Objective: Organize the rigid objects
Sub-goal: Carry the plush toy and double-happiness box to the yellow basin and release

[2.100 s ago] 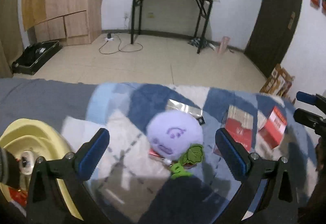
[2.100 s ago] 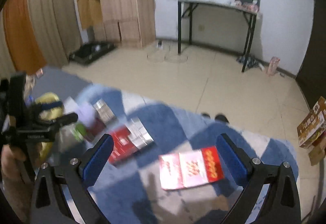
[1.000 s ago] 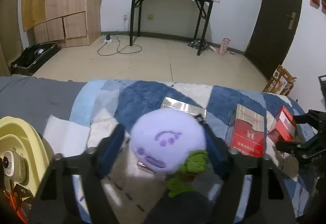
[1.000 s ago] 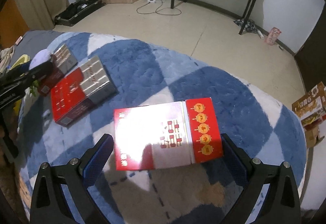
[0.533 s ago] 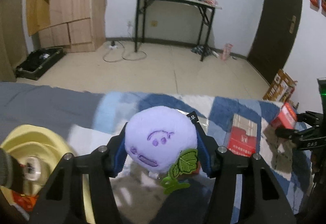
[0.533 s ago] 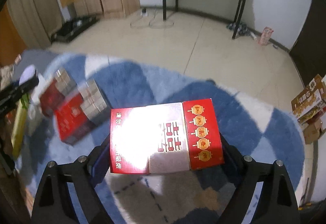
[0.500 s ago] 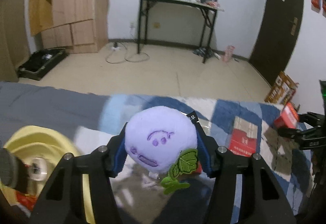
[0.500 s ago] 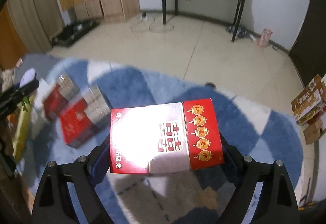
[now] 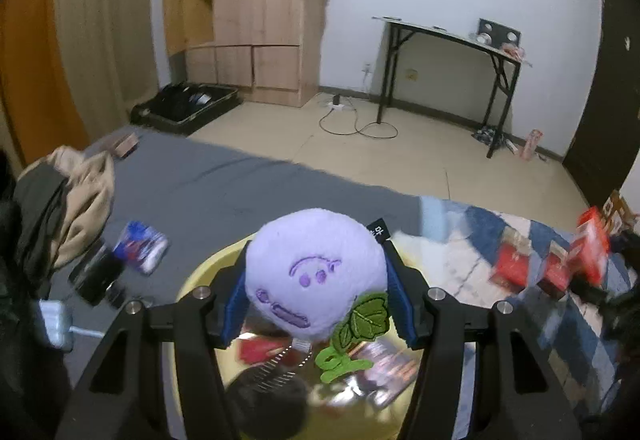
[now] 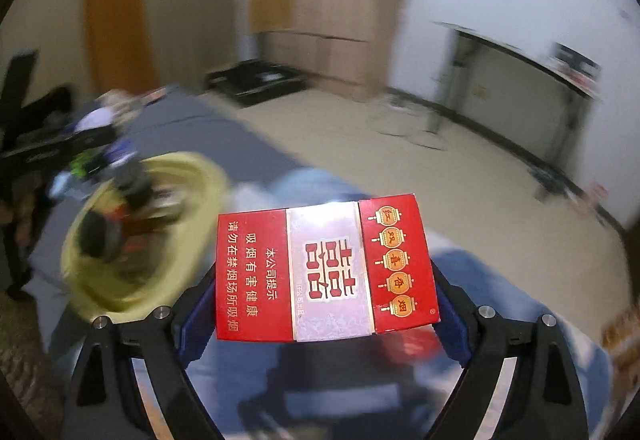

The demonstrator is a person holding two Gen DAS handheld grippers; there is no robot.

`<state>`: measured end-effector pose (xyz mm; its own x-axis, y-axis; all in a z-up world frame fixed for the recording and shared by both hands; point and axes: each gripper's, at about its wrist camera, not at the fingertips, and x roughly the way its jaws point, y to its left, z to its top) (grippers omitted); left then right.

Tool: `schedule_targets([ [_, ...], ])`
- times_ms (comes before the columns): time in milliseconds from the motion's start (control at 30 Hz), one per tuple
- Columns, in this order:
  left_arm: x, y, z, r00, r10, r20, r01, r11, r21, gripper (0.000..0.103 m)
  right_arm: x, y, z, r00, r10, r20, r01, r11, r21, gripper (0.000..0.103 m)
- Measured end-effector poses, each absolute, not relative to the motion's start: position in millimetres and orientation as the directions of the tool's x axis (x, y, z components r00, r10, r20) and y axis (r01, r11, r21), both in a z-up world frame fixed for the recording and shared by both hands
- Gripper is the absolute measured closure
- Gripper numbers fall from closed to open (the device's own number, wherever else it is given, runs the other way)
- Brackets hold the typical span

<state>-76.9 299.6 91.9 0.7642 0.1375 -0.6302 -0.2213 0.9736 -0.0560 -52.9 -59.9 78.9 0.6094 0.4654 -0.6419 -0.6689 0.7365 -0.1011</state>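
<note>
A bedroom with a cream tiled floor, wooden wardrobes on the far wall and a black-legged desk point(image 9: 452, 36) to their right; in front lies a bed covered by a grey sheet point(image 9: 224, 192) and, further right, a blue-and-white checked blanket point(image 9: 472, 236). The landmark is the yellow basin point(image 9: 188, 282) on the bed. Left of the basin, on the grey sheet, lie a heap of beige and dark clothing point(image 9: 68, 196) and a small blue-and-white packet point(image 9: 140, 246). Directly above the basin, the left gripper point(image 9: 316, 298) is closed on a round purple plush toy point(image 9: 314, 272) with a green leaf tag, its 2 blue pads pressed into the toy's sides. Inside the basin, below the toy, sit blurred red and dark items. Right of the basin, 2 red-and-silver boxes point(image 9: 528, 264) rest on the checked blanket. In the right wrist view the right gripper point(image 10: 326, 312) clamps a red-and-silver cigarette carton point(image 10: 326, 268) by its 2 short ends, held off the bed to the right of the basin.
</note>
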Motion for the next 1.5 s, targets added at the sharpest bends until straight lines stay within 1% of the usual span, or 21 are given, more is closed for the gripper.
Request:
schedule_targets([
  [67,-88,321,87,0.773,0.133,-0.62,-0.239,0.967,-0.092,0.043,-68,-17,74,0.558,0.491,-0.669,-0.734,0.668,-0.122,0.012],
  [167,-88,344,72,0.774,0.073,-0.629,-0.249,0.948,-0.197,0.043,-78,49,67,0.516,0.45,-0.729,-0.8,0.556,-0.223,0.012],
  [200,-85,349,66,0.763,0.065,-0.643,-0.257,0.943,-0.211,0.043,-77,64,66,0.496,0.447,-0.744,-0.818,0.528,-0.228,0.012],
  [333,-59,352,41,0.721,0.009,-0.693,-0.262,0.929,-0.261,0.043,-61,123,40,0.395,0.419,-0.817,-0.875,0.444,-0.195,0.012],
  [433,-51,352,32,0.697,0.013,-0.717,-0.28,0.925,-0.256,0.042,-55,144,20,0.346,0.405,-0.846,-0.892,0.421,-0.164,0.012],
  [533,-50,353,30,0.693,0.025,-0.721,-0.304,0.916,-0.261,0.04,-47,158,9,0.314,0.405,-0.859,-0.902,0.409,-0.137,0.012],
  [600,-52,353,31,0.694,0.027,-0.72,-0.31,0.913,-0.265,0.034,-35,165,2,0.308,0.391,-0.868,-0.903,0.408,-0.136,0.012],
  [667,-53,356,32,0.694,0.037,-0.719,-0.324,0.908,-0.266,0.023,-25,171,-2,0.29,0.394,-0.872,-0.907,0.404,-0.119,0.011],
  [700,-54,358,34,0.69,0.052,-0.722,-0.34,0.904,-0.26,0.02,-21,173,-4,0.284,0.402,-0.87,-0.909,0.403,-0.111,0.011],
  [733,-56,360,35,0.686,0.067,-0.725,-0.357,0.899,-0.255,0.013,-20,174,-5,0.285,0.411,-0.866,-0.91,0.401,-0.109,0.01],
  [767,-59,363,37,0.688,0.077,-0.721,-0.369,0.894,-0.256,0.007,-20,173,-6,0.287,0.423,-0.86,-0.91,0.4,-0.108,0.006],
  [800,-63,365,40,0.697,0.085,-0.712,-0.379,0.887,-0.265,0.004,-20,172,-5,0.29,0.436,-0.852,-0.91,0.402,-0.105,0.001],
  [867,-71,368,49,0.715,0.094,-0.693,-0.39,0.876,-0.283,0.0,-20,166,1,0.298,0.459,-0.837,-0.907,0.409,-0.099,0.0],
  [1000,-89,360,75,0.774,0.101,-0.625,-0.353,0.888,-0.294,0.0,-31,127,22,0.34,0.508,-0.791,-0.89,0.446,-0.096,0.0],
  [1067,-91,350,87,0.793,0.094,-0.602,-0.324,0.902,-0.287,0.0,-35,96,34,0.39,0.528,-0.754,-0.866,0.488,-0.106,0.0],
  [1167,-82,320,101,0.819,0.052,-0.571,-0.239,0.936,-0.257,0.0,-37,28,56,0.492,0.552,-0.673,-0.798,0.596,-0.095,0.0],
  [1267,-56,270,107,0.811,-0.012,-0.585,-0.132,0.97,-0.204,0.0,-22,-56,64,0.587,0.527,-0.615,-0.689,0.723,-0.037,0.0],
  [1333,-37,228,103,0.796,-0.062,-0.603,-0.04,0.987,-0.155,0.0,-10,-95,54,0.618,0.489,-0.616,-0.624,0.782,-0.005,0.0],
  [1433,-3,165,83,0.751,-0.149,-0.644,0.105,0.989,-0.108,0.0,17,-124,31,0.627,0.358,-0.692,-0.537,0.842,-0.051,0.0],
  [1500,12,141,67,0.711,-0.154,-0.686,0.145,0.987,-0.071,0.0,31,-136,14,0.615,0.337,-0.712,-0.517,0.855,-0.042,0.0],
])
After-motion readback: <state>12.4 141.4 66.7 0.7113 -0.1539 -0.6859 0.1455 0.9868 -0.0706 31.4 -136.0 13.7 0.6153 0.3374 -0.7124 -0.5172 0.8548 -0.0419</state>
